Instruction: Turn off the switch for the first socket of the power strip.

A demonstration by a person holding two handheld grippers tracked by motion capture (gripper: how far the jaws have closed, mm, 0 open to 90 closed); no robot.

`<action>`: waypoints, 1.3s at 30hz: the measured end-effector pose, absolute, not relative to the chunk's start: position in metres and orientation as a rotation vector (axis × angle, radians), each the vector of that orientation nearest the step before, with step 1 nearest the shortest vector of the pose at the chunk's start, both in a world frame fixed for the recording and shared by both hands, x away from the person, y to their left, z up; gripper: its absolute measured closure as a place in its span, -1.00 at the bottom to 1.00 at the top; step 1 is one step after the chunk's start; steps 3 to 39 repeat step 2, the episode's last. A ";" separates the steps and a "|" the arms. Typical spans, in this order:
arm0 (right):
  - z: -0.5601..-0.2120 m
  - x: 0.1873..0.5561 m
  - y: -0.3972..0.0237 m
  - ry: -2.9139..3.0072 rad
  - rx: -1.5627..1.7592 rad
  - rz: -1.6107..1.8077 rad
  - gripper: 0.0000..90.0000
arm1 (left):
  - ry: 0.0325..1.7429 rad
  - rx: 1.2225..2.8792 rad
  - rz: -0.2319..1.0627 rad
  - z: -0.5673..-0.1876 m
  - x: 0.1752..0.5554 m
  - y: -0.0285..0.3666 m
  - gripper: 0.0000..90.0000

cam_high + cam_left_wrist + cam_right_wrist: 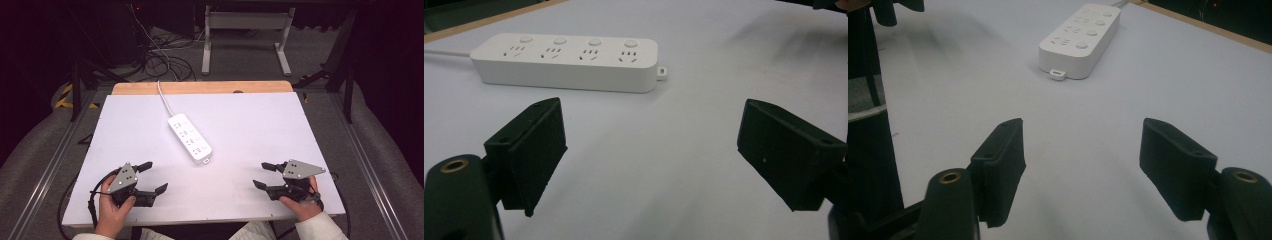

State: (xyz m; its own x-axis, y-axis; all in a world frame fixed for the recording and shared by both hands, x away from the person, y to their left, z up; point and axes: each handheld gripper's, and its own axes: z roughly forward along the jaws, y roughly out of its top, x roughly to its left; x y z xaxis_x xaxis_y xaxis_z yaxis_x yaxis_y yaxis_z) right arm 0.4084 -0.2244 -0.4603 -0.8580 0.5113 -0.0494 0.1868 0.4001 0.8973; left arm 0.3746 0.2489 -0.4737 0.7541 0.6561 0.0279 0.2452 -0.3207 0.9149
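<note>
A white four-socket power strip [190, 138] lies diagonally at the centre of the high view on the white surface [260, 125], its cord [164, 98] running toward the top edge. The left gripper [156, 177] at lower left and right gripper [262, 175] at lower right both have fingers spread wide, empty. The strip looks rigid, light, smooth-sided; gripping across its narrow width seems best.
</note>
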 end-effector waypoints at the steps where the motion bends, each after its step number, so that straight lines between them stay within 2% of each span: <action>1: -0.460 0.408 -0.224 2.345 0.608 1.442 -0.22 | 0.694 1.894 0.484 -0.474 0.375 0.249 -0.73; 39: -0.460 0.408 -0.224 2.345 0.607 1.442 -0.22 | 0.699 1.894 0.483 -0.474 0.375 0.250 -0.74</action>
